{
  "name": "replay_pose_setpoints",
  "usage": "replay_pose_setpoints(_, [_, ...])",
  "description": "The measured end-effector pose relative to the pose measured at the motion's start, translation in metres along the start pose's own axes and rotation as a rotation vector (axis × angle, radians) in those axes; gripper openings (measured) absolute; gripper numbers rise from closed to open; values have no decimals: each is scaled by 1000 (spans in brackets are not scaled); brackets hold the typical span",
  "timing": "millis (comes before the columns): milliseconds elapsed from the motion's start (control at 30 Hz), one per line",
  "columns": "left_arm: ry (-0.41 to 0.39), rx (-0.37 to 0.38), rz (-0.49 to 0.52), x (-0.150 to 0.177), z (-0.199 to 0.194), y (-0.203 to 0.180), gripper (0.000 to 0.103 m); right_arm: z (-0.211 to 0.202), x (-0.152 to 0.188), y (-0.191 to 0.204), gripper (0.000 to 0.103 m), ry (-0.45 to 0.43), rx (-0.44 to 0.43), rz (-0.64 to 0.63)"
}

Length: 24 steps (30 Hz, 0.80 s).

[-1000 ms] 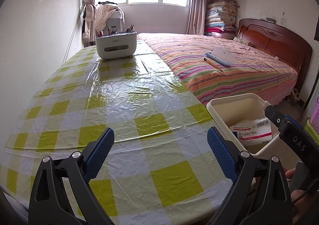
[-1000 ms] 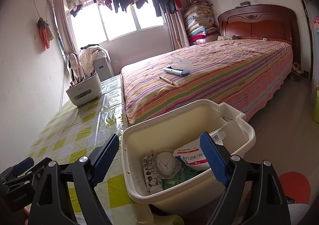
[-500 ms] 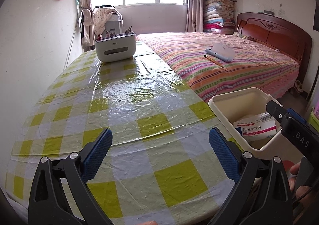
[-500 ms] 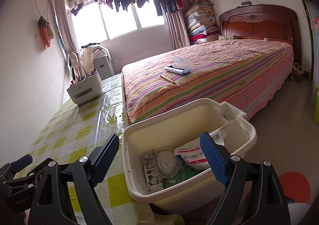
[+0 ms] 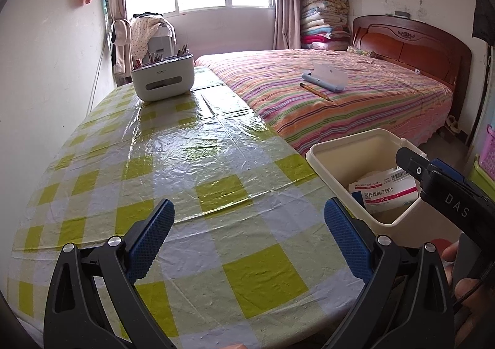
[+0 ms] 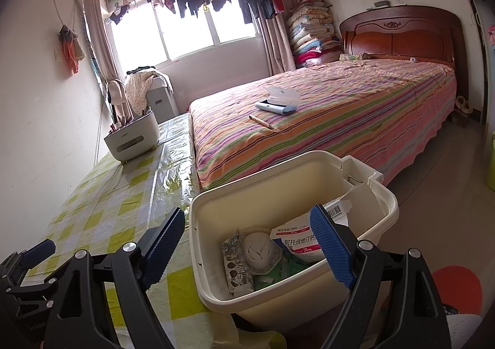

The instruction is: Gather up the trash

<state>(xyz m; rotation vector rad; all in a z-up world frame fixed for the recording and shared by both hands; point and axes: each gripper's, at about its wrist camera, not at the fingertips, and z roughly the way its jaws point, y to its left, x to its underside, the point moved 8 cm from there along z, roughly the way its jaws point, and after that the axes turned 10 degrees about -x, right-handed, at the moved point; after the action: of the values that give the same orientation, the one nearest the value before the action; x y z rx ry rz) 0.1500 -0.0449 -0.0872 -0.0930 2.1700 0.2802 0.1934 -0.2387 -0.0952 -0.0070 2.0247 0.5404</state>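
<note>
A cream plastic bin (image 6: 278, 185) stands beside the table's right edge and also shows in the left wrist view (image 5: 349, 144). In it lie a white and red medicine box (image 6: 297, 240), a round white wad (image 6: 258, 251), a snack wrapper (image 6: 233, 265) and green scraps. The box also shows in the left wrist view (image 5: 383, 194). My right gripper (image 6: 247, 253) is open and empty, just above the bin's near rim. My left gripper (image 5: 249, 240) is open and empty over the yellow checked tablecloth (image 5: 185, 163).
A white organiser with pens (image 5: 162, 79) stands at the table's far end. A striped bed (image 5: 324, 95) lies right of the table, with a pencil (image 5: 315, 92) and an open blue case (image 5: 324, 79) on it. A wall runs along the table's left side.
The left gripper has drawn back and risen a little, so more of the table and room shows. The right gripper and the bin have barely moved.
</note>
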Motion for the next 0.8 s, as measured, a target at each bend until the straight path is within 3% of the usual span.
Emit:
replay_pose_setpoints(300, [-2, 4, 32, 3, 0, -5, 96, 0, 0, 0, 81, 2, -1, 1])
replay_pose_setpoints(500, [-51, 112, 18, 0, -11, -14, 96, 0, 1, 1, 81, 3, -1, 1])
replay_pose_setpoints(667, [-134, 37, 97, -3, -20, -22, 96, -1, 1, 1, 81, 1, -1, 3])
replay_pose_setpoints(800, [-147, 18, 155, -3, -21, -32, 96, -2, 4, 1, 81, 0, -4, 6])
